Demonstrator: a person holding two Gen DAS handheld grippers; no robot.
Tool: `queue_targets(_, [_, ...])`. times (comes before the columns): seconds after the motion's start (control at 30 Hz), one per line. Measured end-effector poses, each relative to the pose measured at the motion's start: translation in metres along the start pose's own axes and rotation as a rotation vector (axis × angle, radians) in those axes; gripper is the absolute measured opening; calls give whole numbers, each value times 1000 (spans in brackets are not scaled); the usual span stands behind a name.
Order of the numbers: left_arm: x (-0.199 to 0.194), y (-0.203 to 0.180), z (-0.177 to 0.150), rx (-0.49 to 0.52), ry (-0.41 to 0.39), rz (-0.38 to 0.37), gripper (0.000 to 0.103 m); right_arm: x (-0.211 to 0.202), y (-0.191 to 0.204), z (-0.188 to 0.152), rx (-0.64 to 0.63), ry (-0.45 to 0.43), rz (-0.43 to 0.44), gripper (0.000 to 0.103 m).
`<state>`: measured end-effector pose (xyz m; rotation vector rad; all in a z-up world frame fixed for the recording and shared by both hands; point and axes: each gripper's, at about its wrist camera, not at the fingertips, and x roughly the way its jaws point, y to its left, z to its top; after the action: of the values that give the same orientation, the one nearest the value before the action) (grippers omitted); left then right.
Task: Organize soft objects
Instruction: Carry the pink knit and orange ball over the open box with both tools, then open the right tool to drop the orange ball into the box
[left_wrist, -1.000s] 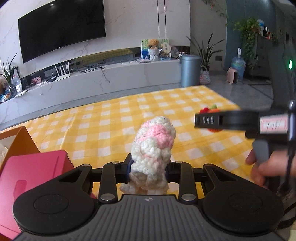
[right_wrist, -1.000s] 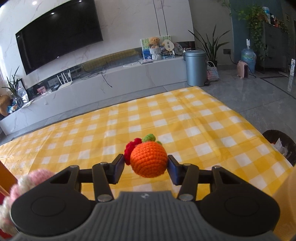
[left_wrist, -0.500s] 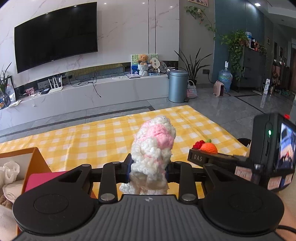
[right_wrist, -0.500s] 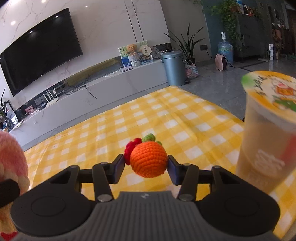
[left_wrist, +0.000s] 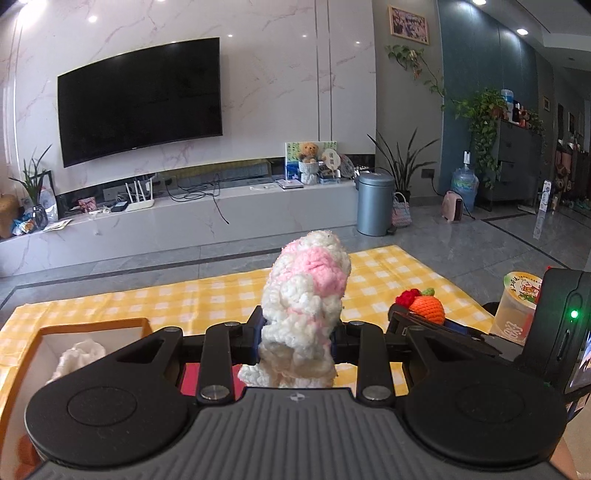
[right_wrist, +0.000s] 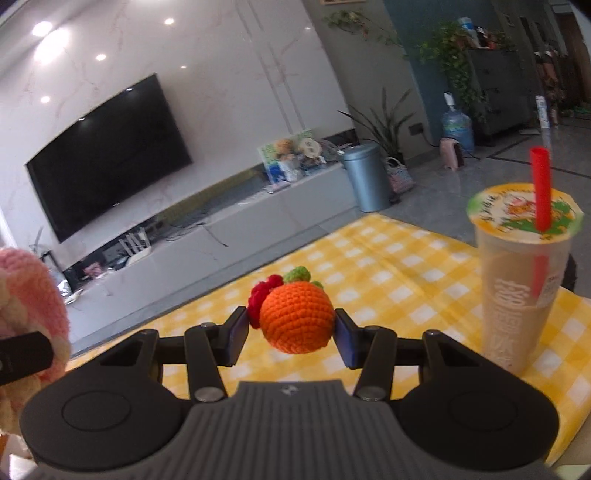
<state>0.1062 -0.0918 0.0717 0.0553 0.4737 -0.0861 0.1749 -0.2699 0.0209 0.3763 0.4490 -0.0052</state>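
My left gripper (left_wrist: 297, 338) is shut on a white and pink crocheted toy (left_wrist: 306, 295) and holds it upright above the yellow checked tablecloth (left_wrist: 207, 295). My right gripper (right_wrist: 291, 334) is shut on an orange crocheted fruit (right_wrist: 297, 319) with red and green bits on top, held above the cloth. The fruit also shows in the left wrist view (left_wrist: 426, 308), to the right of the left gripper. The pink toy shows at the left edge of the right wrist view (right_wrist: 33, 306).
An open box (left_wrist: 92, 326) with white soft things inside sits at the lower left, with a pink object (left_wrist: 194, 373) beside it. A sealed drink cup with a red straw (right_wrist: 524, 280) stands on the cloth to the right. Floor and a TV wall lie beyond the table.
Both grippers have risen and tilted up with their toys still held. The table looks lower and farther; the drink cup with its straw is now in full view on the right.
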Motion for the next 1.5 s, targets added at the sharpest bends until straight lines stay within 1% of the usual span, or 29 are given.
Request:
queue_targets(0.17, [-27,27,-2,-6,-26,28,35,-24,36,-2,-36,-12,112,49])
queue_targets(0.23, [-38,43,-3,-28,-28,30,35,-32,51,0,-32,-7,178,49])
queue_targets(0.3, [-49,65,-5,-72,-31,28,35,-40,60,0,1,6,257,49])
queue_targets(0.37, [-59,86,-7,-113,-35,36,35,-45,72,-2,13,48,342,49])
queue_targets(0.43, [-68,108,-9,-150,-40,56,36,-49,89,-7,-26,90,406,49])
queue_targets(0.5, [-76,128,-13,-175,-52,70,36,-51,105,-12,-73,148,447,49])
queue_targets(0.57, [-81,148,-18,-209,-62,95,36,-51,115,-18,-62,204,485,49])
queue_targets(0.67, [-78,175,-26,-268,-52,127,36,-51,131,-25,-69,253,547,49])
queue_targets(0.8, [-66,200,-43,-313,11,115,36,-55,163,-37,-215,322,582,50])
queue_targets(0.87, [-60,208,-51,-337,42,105,36,-51,177,-48,-270,377,573,50])
queue_targets(0.9, [-61,215,-57,-347,55,101,36,-51,182,-53,-293,389,573,50])
queue_targets(1.0, [-54,220,-62,-366,84,96,36,-52,198,-68,-383,394,589,50])
queue_targets(1.07, [-57,230,-66,-375,93,97,36,-50,209,-76,-452,373,556,50])
queue_targets(1.2, [-59,238,-70,-399,102,97,36,-45,224,-92,-582,339,490,50])
queue_targets(1.27, [-57,243,-71,-407,107,95,36,-40,227,-96,-593,335,470,54])
queue_targets(1.3, [-57,243,-72,-407,108,93,36,-38,226,-96,-587,324,462,59])
queue_targets(1.33, [-57,243,-72,-406,109,91,36,-38,227,-96,-578,311,453,70])
queue_targets(1.37, [-56,243,-71,-404,109,90,36,-38,226,-95,-566,298,451,73])
queue_targets(1.5, [-54,241,-71,-403,110,78,36,-42,226,-88,-523,266,466,73])
